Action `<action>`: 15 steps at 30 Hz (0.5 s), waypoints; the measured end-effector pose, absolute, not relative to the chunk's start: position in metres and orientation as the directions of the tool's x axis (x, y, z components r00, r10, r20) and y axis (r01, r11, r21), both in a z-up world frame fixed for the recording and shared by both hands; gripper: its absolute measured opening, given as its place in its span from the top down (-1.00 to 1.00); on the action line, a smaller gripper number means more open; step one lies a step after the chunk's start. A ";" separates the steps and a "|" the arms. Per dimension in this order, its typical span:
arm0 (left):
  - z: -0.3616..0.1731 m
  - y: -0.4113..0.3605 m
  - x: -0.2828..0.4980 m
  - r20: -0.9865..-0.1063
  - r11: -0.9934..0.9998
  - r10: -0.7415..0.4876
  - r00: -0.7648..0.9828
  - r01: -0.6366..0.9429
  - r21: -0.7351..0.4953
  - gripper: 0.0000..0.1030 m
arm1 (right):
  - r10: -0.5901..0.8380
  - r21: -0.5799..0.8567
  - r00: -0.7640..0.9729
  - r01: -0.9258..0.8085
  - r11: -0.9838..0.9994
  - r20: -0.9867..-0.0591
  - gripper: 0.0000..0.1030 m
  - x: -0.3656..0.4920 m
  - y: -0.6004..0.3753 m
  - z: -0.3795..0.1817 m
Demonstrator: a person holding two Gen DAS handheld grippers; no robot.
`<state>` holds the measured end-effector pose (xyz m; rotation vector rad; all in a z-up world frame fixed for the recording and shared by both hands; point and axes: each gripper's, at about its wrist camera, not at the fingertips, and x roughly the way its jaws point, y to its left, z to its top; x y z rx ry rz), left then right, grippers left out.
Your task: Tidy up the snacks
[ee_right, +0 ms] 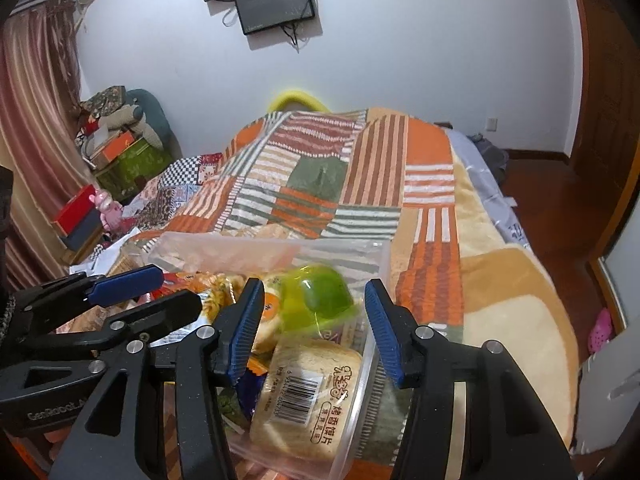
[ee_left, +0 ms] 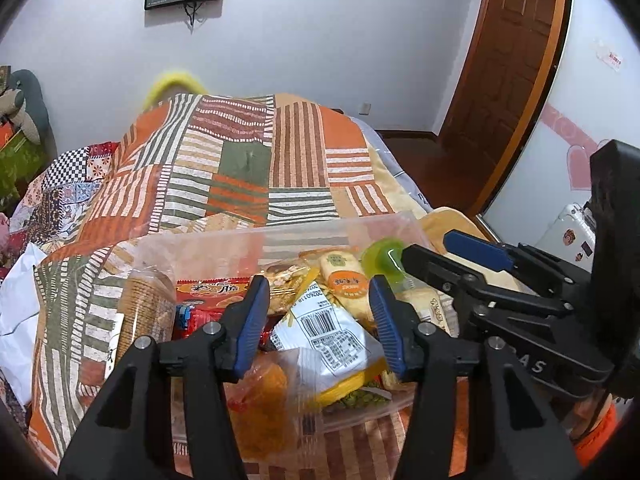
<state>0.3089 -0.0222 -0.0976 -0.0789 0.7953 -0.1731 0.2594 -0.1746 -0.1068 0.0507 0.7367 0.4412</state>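
A clear plastic bin point(ee_left: 256, 236) point(ee_right: 224, 240) sits on the bed, full of snack packets. My left gripper point(ee_left: 318, 320) hangs open over it; a white barcode packet point(ee_left: 328, 328) lies loose below its fingers. Around it are a red packet point(ee_left: 212, 292), a rice cracker packet point(ee_left: 346, 280), a bag of orange snacks point(ee_left: 260, 396) and a wrapped stack of round biscuits point(ee_left: 146, 304) at the bin's left. My right gripper point(ee_right: 314, 320) point(ee_left: 426, 246) is open. A blurred green jelly cup point(ee_right: 320, 296) point(ee_left: 380, 258) sits just beyond its tips, untouched, above a toast-slice packet point(ee_right: 308, 392). The left gripper point(ee_right: 180, 286) shows beside it.
The bin rests on a striped patchwork blanket point(ee_left: 248, 160) covering the bed. A white bag point(ee_left: 16, 312) lies at the left. Boxes and a stuffed chair point(ee_right: 128, 144) crowd the far left corner. A wooden door point(ee_left: 508, 60) and a white suitcase point(ee_left: 572, 232) stand at the right.
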 end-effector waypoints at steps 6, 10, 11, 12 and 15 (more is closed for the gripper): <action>-0.077 -0.018 0.290 -0.665 0.982 -0.188 0.723 0.125 -0.142 0.00 | 0.401 0.177 0.679 -0.377 0.909 -0.615 0.05 0.244 -0.180 -0.091; -0.055 -0.015 0.266 -0.618 0.983 -0.179 0.766 0.123 -0.133 0.00 | 0.409 0.171 0.697 -0.387 0.906 -0.589 0.05 0.224 -0.187 -0.076; -0.050 -0.013 0.259 -0.606 0.984 -0.179 0.775 0.123 -0.132 0.00 | 0.409 0.164 0.705 -0.390 0.906 -0.579 0.05 0.217 -0.189 -0.071; -0.043 -0.012 0.249 -0.589 0.984 -0.177 0.788 0.124 -0.130 0.00 | 0.407 0.156 0.712 -0.393 0.906 -0.572 0.05 0.211 -0.189 -0.068; -0.029 -0.009 0.225 -0.551 0.985 -0.168 0.817 0.123 -0.117 0.00 | 0.413 0.143 0.734 -0.404 0.904 -0.539 0.03 0.190 -0.190 -0.054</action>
